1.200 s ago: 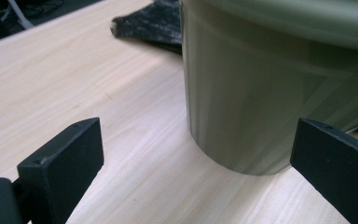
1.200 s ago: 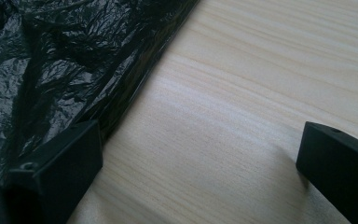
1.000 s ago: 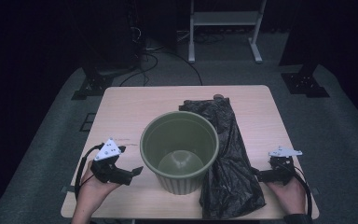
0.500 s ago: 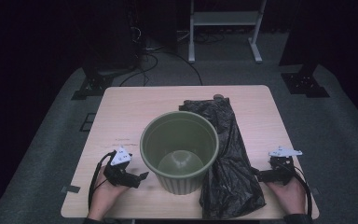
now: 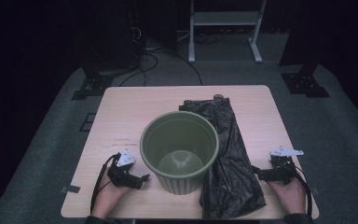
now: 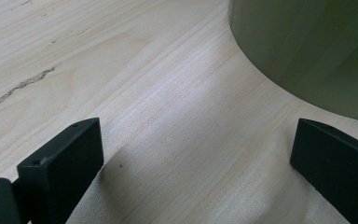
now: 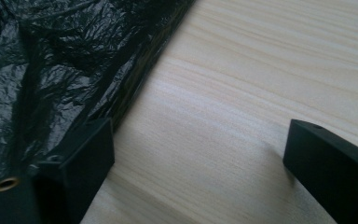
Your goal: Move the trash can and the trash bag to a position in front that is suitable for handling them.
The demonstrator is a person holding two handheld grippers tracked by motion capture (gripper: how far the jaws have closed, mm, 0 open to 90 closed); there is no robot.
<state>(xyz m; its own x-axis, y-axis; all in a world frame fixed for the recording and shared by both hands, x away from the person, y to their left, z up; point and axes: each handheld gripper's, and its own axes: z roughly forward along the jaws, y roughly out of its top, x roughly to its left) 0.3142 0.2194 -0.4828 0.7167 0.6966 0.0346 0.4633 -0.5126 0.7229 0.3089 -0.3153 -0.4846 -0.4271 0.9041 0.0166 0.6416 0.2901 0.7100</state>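
Observation:
An olive-green bin point(image 5: 179, 156) stands upright and empty on the wooden table point(image 5: 135, 112). A crumpled black bin bag point(image 5: 228, 168) lies flat along the bin's right side, reaching almost to the front edge. My left gripper point(image 5: 143, 179) rests low on the table left of the bin, open, its jaws point(image 6: 196, 154) over bare wood with the bin's wall point(image 6: 307, 46) just ahead. My right gripper point(image 5: 256, 172) sits right of the bag, open over bare wood point(image 7: 198, 154). Its jaws have just been closing a little, with nothing between them. One jaw lies at the bag's edge point(image 7: 51, 56).
Both hands lie close to the table's front edge. Bare wood stretches behind the bin and along the left side. Beyond the table are grey carpet, a white stand point(image 5: 223, 18), two black stand feet point(image 5: 91, 86) and floor cables point(image 5: 168, 56).
My left hand has sunk onto the table and drawn in beside the bin's lower left. The right hand, the bin and the bag have stayed where they were.

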